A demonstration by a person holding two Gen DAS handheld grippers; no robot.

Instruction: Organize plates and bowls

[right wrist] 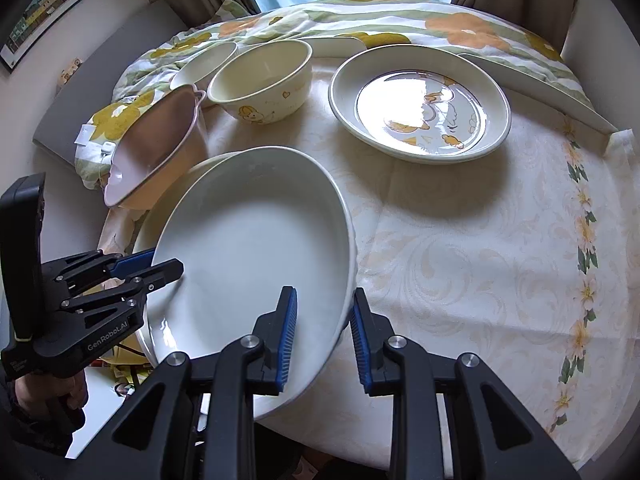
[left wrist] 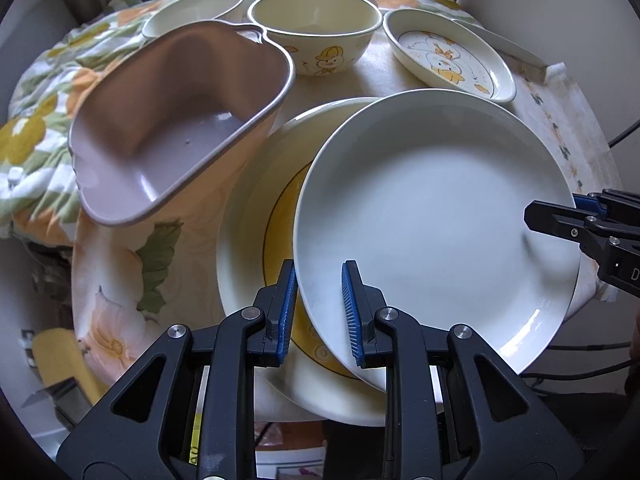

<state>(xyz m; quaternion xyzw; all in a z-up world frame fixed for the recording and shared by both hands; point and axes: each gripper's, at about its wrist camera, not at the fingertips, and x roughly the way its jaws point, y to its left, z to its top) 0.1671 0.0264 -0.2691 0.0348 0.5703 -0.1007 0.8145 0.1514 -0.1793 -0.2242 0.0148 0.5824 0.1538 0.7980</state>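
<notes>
A plain white plate (left wrist: 436, 216) is held tilted over a cream plate with a yellow ring (left wrist: 256, 208) on the table. My left gripper (left wrist: 318, 312) straddles the white plate's near rim, one pad on each side. My right gripper (right wrist: 324, 336) straddles the opposite rim of the same plate (right wrist: 248, 264) and also shows at the right edge of the left wrist view (left wrist: 560, 220). A pink heart-shaped bowl (left wrist: 180, 120) sits tilted to the left. A cream duck bowl (left wrist: 316, 28) and a duck plate (left wrist: 452, 56) stand behind.
Another cream bowl (left wrist: 196, 10) stands at the back left. A flowered blanket (left wrist: 36, 120) lies along the table's left and back edges. A white flat object (right wrist: 536, 84) lies at the back right. The tablecloth (right wrist: 480, 240) is bare to the right.
</notes>
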